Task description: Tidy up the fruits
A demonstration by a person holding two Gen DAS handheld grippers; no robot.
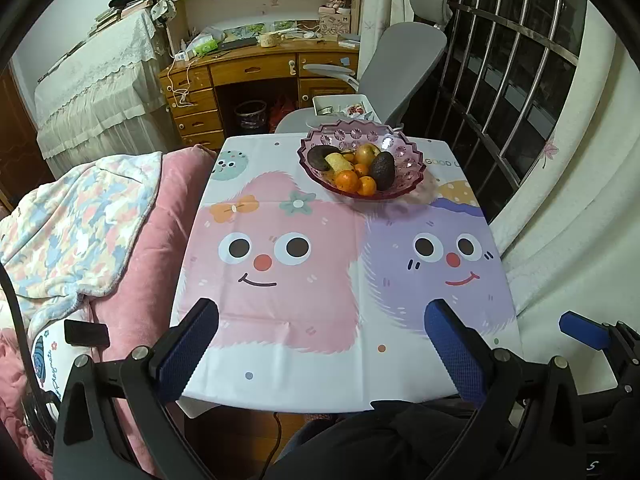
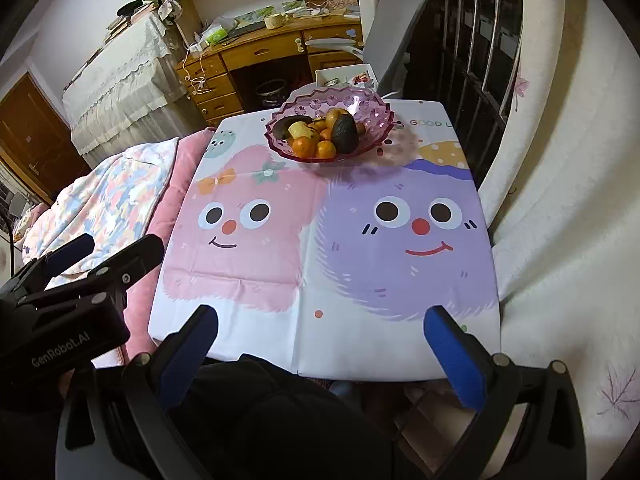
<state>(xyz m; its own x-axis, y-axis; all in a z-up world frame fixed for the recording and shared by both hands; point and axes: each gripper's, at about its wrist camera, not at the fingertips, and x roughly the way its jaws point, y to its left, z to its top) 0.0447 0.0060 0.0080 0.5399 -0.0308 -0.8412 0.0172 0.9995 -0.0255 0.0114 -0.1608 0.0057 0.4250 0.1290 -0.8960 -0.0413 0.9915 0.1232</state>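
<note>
Fruit bowl [image 1: 416,160] near table's [image 1: 304,320] far edge.

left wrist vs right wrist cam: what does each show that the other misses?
Left wrist only: the grey chair's headrest and a fingertip of the right gripper at the right edge.
Right wrist only: the left gripper's black body with its printed label, and a brown door at far left.
Both: the pink fruit bowl, full, the cartoon tablecloth, the wooden desk, each gripper open and empty.

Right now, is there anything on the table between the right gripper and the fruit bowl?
No. In the right wrist view, only bare printed tablecloth lies between the open right gripper and the pink fruit bowl. No loose fruit lies there.
</note>
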